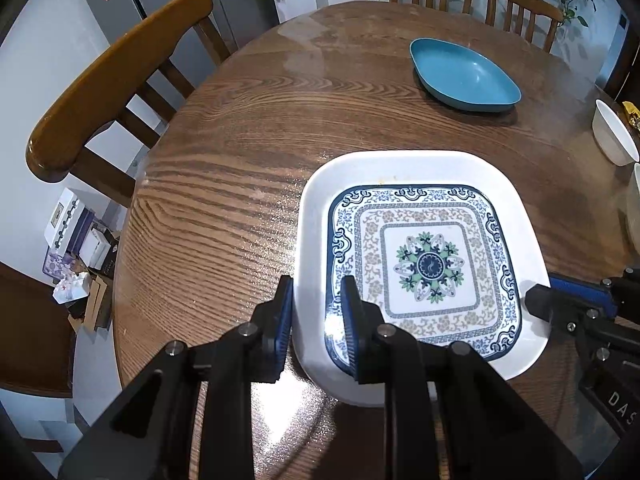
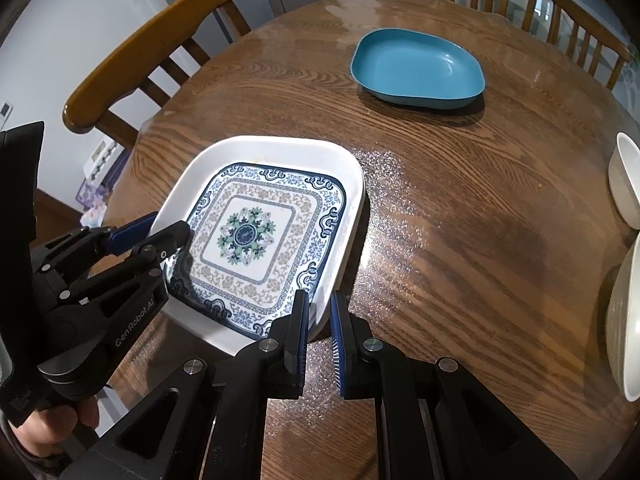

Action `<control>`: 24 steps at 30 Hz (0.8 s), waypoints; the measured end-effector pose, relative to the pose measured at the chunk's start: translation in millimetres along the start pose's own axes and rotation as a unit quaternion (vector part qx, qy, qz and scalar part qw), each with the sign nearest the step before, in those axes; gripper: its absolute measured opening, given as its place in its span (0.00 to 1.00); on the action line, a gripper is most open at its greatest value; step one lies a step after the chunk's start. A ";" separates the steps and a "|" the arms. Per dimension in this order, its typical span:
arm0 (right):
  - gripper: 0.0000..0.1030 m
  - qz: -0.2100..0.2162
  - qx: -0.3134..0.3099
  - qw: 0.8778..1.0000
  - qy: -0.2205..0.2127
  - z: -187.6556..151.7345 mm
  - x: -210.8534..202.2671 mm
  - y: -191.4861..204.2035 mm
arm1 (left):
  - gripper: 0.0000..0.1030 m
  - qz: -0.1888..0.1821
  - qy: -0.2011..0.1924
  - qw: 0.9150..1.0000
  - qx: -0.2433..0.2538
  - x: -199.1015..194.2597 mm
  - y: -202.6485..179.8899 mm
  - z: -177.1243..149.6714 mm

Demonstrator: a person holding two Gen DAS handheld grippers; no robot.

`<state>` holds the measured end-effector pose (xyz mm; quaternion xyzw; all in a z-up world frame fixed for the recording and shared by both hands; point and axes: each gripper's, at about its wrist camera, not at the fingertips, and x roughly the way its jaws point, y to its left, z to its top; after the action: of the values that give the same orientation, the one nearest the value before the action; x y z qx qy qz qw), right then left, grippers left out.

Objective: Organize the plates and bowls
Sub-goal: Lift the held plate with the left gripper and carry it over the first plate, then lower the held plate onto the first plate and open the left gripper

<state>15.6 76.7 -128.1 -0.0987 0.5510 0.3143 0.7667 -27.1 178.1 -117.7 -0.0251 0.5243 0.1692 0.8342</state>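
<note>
A square white plate with a blue floral pattern (image 1: pixel 424 264) (image 2: pixel 260 240) is near the table's front edge, held tilted with its far edge near the wood. My left gripper (image 1: pixel 318 300) (image 2: pixel 168 228) is shut on the plate's left rim, one finger under it and one on top. My right gripper (image 2: pixel 319 312) (image 1: pixel 540 292) is shut on the plate's right rim. A teal dish (image 1: pixel 464 76) (image 2: pixel 418 68) sits farther back on the table. White bowls (image 1: pixel 614 132) (image 2: pixel 626 176) stand at the right edge.
The round wooden table (image 1: pixel 240 184) (image 2: pixel 480 240) has chairs around it: one at the left (image 1: pixel 116 76) (image 2: pixel 148 48), two at the back (image 1: pixel 520 8). A larger pale bowl (image 2: pixel 624 320) stands at the near right. Boxes lie on the floor at left (image 1: pixel 76 248).
</note>
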 end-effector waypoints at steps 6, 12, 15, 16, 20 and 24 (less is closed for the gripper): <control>0.12 0.001 0.001 1.000 0.000 0.4 0.1 -0.1 | 0.20 0.003 -0.001 1.000 0.001 -0.1 -1.0 -0.8; 0.12 0.002 0.001 1.000 0.001 0.4 -0.2 0.0 | 0.20 0.004 -0.001 1.000 0.001 0.3 -1.6 -1.5; 0.12 0.002 0.000 1.000 0.002 0.2 0.0 -0.2 | 0.21 0.005 -0.001 1.000 0.002 0.2 -1.5 -1.2; 0.12 0.002 0.001 1.000 0.001 0.4 -0.3 -0.2 | 0.21 0.005 -0.001 1.000 0.002 0.2 -1.4 -1.1; 0.12 0.002 0.000 1.000 0.002 0.0 0.1 -0.3 | 0.21 0.005 -0.001 1.000 0.002 0.0 -1.9 -1.3; 0.12 0.003 0.002 1.000 0.005 -0.3 1.2 -0.3 | 0.21 0.005 0.001 1.000 0.002 0.8 -1.6 -1.2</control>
<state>15.8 76.7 -129.4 -0.0975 0.5556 0.3150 0.7632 -27.4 176.6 -119.1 -0.0216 0.5254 0.1722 0.8330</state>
